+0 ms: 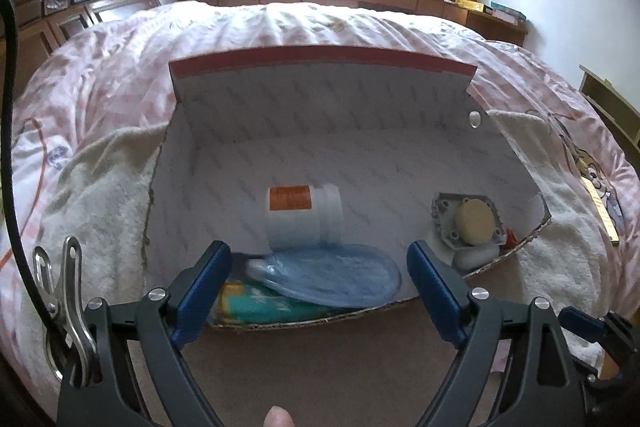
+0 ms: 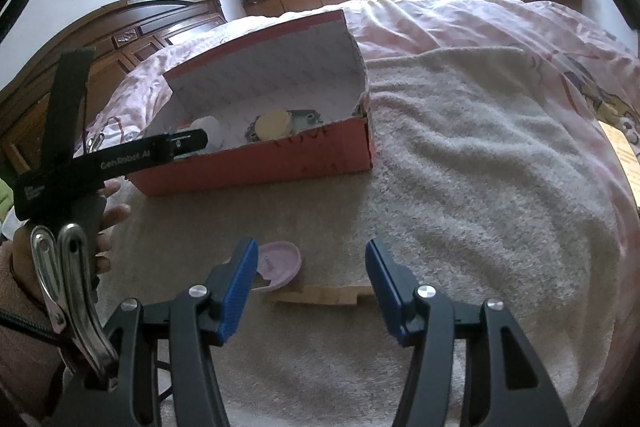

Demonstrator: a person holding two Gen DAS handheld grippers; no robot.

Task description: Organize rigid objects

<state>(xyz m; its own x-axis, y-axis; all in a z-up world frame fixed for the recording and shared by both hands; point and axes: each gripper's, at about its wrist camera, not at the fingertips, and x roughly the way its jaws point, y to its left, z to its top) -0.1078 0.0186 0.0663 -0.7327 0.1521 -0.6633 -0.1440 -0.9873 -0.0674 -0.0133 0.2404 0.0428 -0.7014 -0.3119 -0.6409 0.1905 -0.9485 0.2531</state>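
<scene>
A red cardboard box (image 2: 256,167) with a white inside (image 1: 320,131) stands on a beige towel on the bed. In it lie a white jar with an orange label (image 1: 304,215), a blue plastic lid (image 1: 336,279), a teal and yellow pack (image 1: 260,303), a grey metal part with a tan round cap (image 1: 470,223) and a white stone (image 1: 476,255). My left gripper (image 1: 320,291) is open and empty, just above the box's near edge. My right gripper (image 2: 312,287) is open and empty above a lilac lid (image 2: 280,263) and a wooden piece (image 2: 320,295) on the towel.
The beige towel (image 2: 460,167) covers the pink bedspread (image 2: 480,19). A wooden headboard (image 2: 132,31) stands at the left. A window ledge with books (image 1: 492,11) runs behind the bed. The left gripper's body and the hand holding it (image 2: 108,163) show left of the box.
</scene>
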